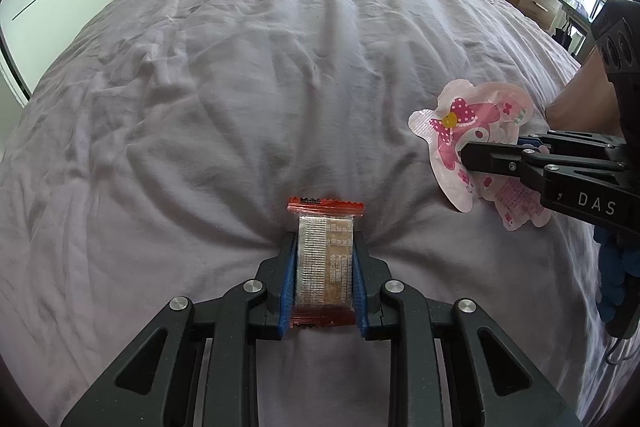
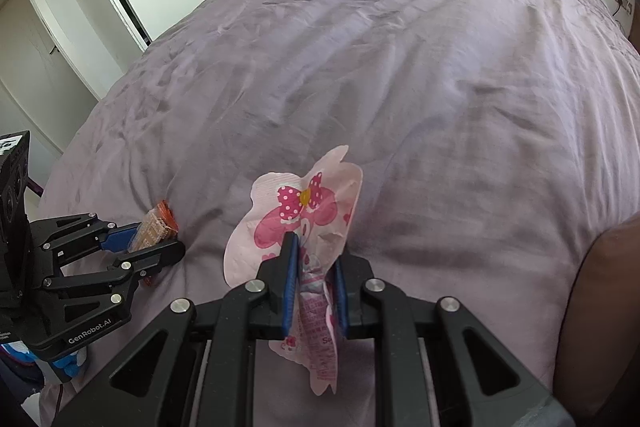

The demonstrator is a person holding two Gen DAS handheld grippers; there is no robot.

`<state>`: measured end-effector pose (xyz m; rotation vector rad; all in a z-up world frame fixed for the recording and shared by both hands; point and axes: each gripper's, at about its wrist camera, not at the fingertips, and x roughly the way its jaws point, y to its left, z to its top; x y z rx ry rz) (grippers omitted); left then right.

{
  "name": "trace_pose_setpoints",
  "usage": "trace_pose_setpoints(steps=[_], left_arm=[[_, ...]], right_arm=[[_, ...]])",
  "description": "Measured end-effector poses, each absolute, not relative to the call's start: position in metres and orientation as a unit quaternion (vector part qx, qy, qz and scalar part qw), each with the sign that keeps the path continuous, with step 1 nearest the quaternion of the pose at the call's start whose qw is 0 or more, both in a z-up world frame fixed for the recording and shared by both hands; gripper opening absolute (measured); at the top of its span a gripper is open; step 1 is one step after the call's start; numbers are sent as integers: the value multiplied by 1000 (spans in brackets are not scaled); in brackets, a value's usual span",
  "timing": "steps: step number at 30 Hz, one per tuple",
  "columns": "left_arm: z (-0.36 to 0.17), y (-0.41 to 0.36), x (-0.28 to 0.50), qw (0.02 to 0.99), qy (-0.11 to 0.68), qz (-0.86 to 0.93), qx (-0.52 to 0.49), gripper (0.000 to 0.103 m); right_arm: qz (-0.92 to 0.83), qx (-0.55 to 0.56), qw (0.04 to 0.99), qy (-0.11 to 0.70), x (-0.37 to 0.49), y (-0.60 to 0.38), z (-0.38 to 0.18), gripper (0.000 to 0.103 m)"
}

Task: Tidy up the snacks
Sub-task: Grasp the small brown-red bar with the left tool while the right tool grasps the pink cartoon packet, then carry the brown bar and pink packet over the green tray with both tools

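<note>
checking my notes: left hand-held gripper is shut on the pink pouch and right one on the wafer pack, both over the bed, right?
Swapped. The left hand-held gripper is shut on the wafer pack, as the left wrist view shows; the right hand-held gripper is shut on the pink pouch. Both are over the bed.

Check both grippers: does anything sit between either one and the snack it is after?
Nothing visible does. The left gripper is shut on the red-ended clear-wrapped wafer biscuit pack, and the right gripper is shut on the pink cartoon-rabbit printed pouch. Around them lies only the wrinkled lilac bedsheet.
</note>
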<state>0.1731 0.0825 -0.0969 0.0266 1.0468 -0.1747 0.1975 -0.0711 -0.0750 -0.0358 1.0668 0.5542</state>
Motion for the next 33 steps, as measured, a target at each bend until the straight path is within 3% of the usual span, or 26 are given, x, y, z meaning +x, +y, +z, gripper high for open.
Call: trace_pose_setpoints(steps=[33], left_arm=[[-91, 71, 169, 866, 497, -47, 26, 20]], right_arm=[[257, -42, 845, 468, 160, -68, -46, 0]])
